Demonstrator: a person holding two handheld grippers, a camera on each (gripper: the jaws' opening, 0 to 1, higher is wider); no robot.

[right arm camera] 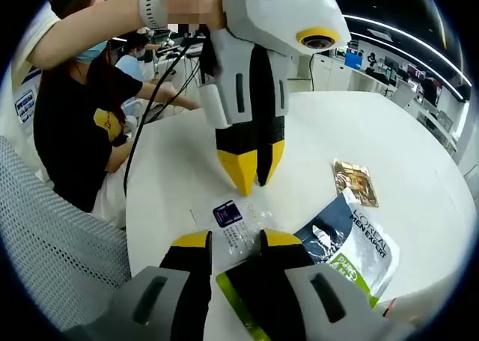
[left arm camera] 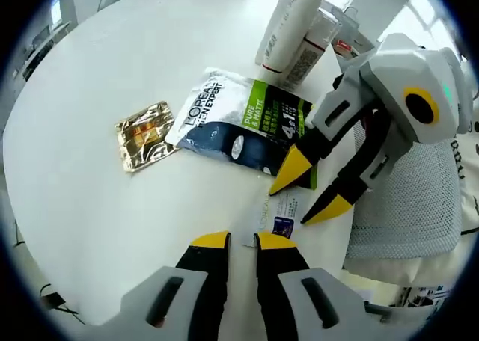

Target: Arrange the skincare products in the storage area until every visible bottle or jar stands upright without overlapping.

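the small clear sachet [left arm camera: 278,215] lies flat on the white table [left arm camera: 82,199] at lower centre, thin, limp and likely slippery, best pinched at 1 edge, between the slightly parted, empty left gripper [left arm camera: 239,241] and the open, empty right gripper [left arm camera: 303,197].

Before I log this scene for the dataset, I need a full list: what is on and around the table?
Table: one, white, round.
Sachet pack: one, white, dark blue and green, lying flat mid-table.
Foil sachet: one, gold, flat beside the pack.
Clear sachet: one, with a purple label, flat between the grippers.
Tubes: several, white, at the table's far edge.
Mesh chair: one, grey, at the table edge.
People: seated behind the table.
Left gripper: yellow-tipped, open.
Right gripper: yellow-tipped, open.
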